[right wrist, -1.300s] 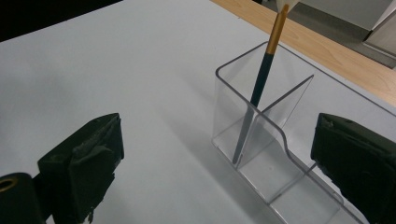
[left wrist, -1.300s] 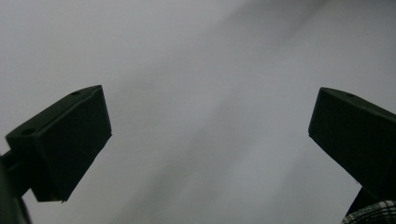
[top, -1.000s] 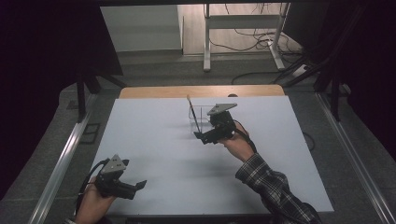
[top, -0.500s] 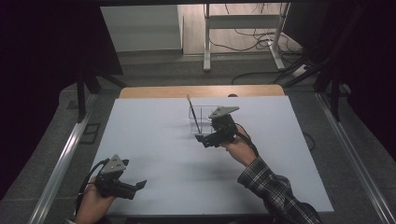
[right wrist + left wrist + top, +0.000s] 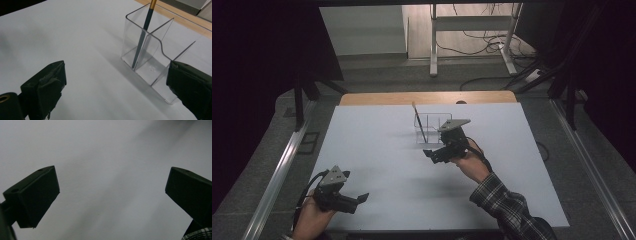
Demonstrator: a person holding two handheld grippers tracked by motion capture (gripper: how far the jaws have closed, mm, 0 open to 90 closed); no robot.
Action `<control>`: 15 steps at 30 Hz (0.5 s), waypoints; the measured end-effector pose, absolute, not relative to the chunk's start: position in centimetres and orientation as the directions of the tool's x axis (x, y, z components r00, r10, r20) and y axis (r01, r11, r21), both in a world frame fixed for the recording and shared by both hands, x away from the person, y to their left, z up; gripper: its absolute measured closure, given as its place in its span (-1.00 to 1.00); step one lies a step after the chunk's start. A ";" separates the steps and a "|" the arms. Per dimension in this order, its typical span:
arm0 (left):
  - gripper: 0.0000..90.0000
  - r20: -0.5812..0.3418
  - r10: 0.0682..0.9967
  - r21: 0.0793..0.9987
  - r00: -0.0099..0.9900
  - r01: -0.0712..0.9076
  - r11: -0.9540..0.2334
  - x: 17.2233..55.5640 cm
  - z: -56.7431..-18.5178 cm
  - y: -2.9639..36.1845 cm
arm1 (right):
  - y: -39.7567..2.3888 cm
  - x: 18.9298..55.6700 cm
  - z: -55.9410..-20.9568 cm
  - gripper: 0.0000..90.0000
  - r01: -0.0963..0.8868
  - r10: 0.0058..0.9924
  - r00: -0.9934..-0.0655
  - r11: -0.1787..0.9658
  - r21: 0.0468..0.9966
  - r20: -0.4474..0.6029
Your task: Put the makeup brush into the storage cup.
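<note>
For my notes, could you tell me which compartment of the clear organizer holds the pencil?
The end compartment farthest from the right gripper: the pencil leans there in the organizer; the others are empty.

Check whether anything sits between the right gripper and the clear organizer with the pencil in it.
Nothing visible does. The right gripper is open just short of the clear organizer, with bare white table between them. The pencil leans inside a far compartment.

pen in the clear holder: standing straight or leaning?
Leaning. The pen rests its tip at the bottom of one compartment of the clear holder, its top tilting over the rim, shown in the right gripper view.
</note>
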State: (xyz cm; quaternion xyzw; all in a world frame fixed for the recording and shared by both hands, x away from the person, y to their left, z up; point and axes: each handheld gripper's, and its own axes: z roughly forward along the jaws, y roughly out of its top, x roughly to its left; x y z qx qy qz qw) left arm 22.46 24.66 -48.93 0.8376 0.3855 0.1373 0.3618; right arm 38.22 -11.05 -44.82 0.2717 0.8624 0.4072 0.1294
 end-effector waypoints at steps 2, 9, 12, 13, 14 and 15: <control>-1.00 -0.054 0.747 0.716 0.662 0.547 -0.433 22.5 -48.9 24.7 | -11.2 38.0 -44.8 -0.95 0.362 0.573 -0.819 0.520 0.773 -0.002; -1.00 -0.057 0.750 0.724 0.659 0.545 -0.423 22.4 -48.8 24.8 | -11.6 37.5 -44.8 -0.95 0.362 0.571 -0.821 0.516 0.776 0.002; -1.00 -0.067 0.753 0.734 0.655 0.543 -0.407 22.4 -48.8 24.9 | -11.8 37.3 -44.8 -0.95 0.364 0.572 -0.820 0.516 0.775 0.004; -1.00 -0.069 0.754 0.736 0.653 0.544 -0.403 22.4 -48.7 25.0 | -11.8 37.3 -44.8 -0.95 0.365 0.573 -0.820 0.515 0.776 0.005; -1.00 -0.071 0.754 0.739 0.653 0.543 -0.400 22.4 -48.7 25.0 | -11.9 37.2 -44.8 -0.95 0.366 0.573 -0.819 0.514 0.776 0.006; -1.00 -0.075 0.754 0.742 0.653 0.542 -0.396 22.4 -48.7 25.0 | -12.0 37.1 -44.8 -0.95 0.367 0.573 -0.819 0.514 0.776 0.007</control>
